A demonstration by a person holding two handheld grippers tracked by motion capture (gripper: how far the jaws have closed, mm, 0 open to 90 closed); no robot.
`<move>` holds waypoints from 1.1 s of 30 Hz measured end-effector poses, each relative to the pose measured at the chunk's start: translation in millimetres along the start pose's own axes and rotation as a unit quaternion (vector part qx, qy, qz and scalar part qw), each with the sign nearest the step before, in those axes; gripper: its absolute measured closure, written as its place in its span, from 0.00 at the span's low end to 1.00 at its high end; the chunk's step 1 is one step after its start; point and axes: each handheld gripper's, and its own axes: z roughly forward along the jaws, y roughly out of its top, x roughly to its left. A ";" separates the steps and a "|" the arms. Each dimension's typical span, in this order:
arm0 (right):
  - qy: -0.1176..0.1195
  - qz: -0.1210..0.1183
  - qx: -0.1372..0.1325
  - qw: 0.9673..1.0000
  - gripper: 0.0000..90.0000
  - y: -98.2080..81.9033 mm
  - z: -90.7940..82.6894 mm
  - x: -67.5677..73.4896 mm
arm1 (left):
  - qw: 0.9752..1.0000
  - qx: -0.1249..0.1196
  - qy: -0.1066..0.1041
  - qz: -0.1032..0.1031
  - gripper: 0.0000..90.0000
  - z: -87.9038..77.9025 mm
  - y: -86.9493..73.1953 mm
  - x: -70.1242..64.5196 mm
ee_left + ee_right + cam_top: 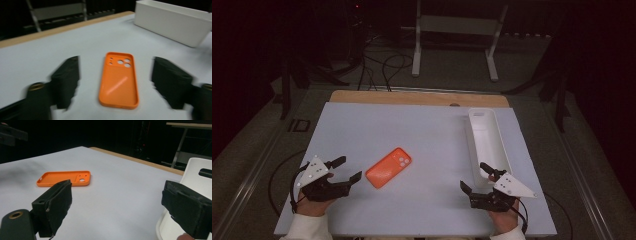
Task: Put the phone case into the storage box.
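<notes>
While the left claw [116, 82] gaped empty, the orange phone case [119, 78] lay ahead between its jaws; closing squarely across the long edges looked wisest.

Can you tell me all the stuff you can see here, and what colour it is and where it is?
Phone case: one, orange, lying hollow side up on the table between the two tools, nearer the left one.
Bin: one, white, long and narrow, nothing visible inside, on the right side of the table.
Table: one, pale grey top with a wooden strip along the far edge.
Stand: one, white legs, on the floor beyond the table.
Cables: several, black, on the floor beyond the table.
Left tool: one, black, jaws open, at the near left, touching nothing.
Right tool: one, black, jaws open, at the near right beside the bin.
</notes>
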 end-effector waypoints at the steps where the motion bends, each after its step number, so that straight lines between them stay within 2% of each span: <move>1: 0.001 0.000 0.001 1.000 0.10 -0.2 -0.1 0.2 | 1.000 -0.002 0.002 0.001 0.16 -2.0 0.5 0.2; 4: 0.001 -0.001 0.002 1.000 0.10 -1.0 0.2 0.6 | 1.000 -0.002 0.011 0.000 0.05 -5.6 1.6 1.0; 7: 0.000 0.000 0.003 1.000 0.10 -1.3 0.4 1.1 | 1.000 -0.002 0.016 -0.003 0.00 -8.8 1.7 3.7; 9: -0.001 0.000 0.002 1.000 0.10 -1.1 0.1 1.1 | 1.000 0.002 0.025 -0.005 0.00 -9.4 1.7 5.0; 19: -0.002 0.000 0.002 1.000 0.10 -1.6 -0.1 0.7 | 1.000 0.009 0.026 -0.003 0.00 -10.9 4.3 6.6; 27: -0.004 0.004 0.003 1.000 0.10 -1.3 0.0 0.4 | 0.999 0.045 0.024 -0.006 0.00 -4.5 9.8 6.4; 28: -0.005 0.003 0.002 1.000 0.10 -1.0 -0.2 -0.3 | 0.998 0.061 0.027 -0.003 0.00 -1.6 12.6 6.5; 29: -0.006 0.003 0.002 1.000 0.10 -0.9 -0.4 -0.6 | 0.998 0.061 0.027 -0.003 0.00 -1.6 12.6 6.5; 30: -0.007 0.004 0.002 1.000 0.10 -0.8 -0.6 -0.8 | 0.997 0.076 0.028 0.004 0.00 2.6 15.7 6.1; 33: -0.008 0.005 0.002 1.000 0.10 -0.8 -0.5 -1.3 | 0.996 0.089 0.027 0.008 0.00 8.0 18.3 5.2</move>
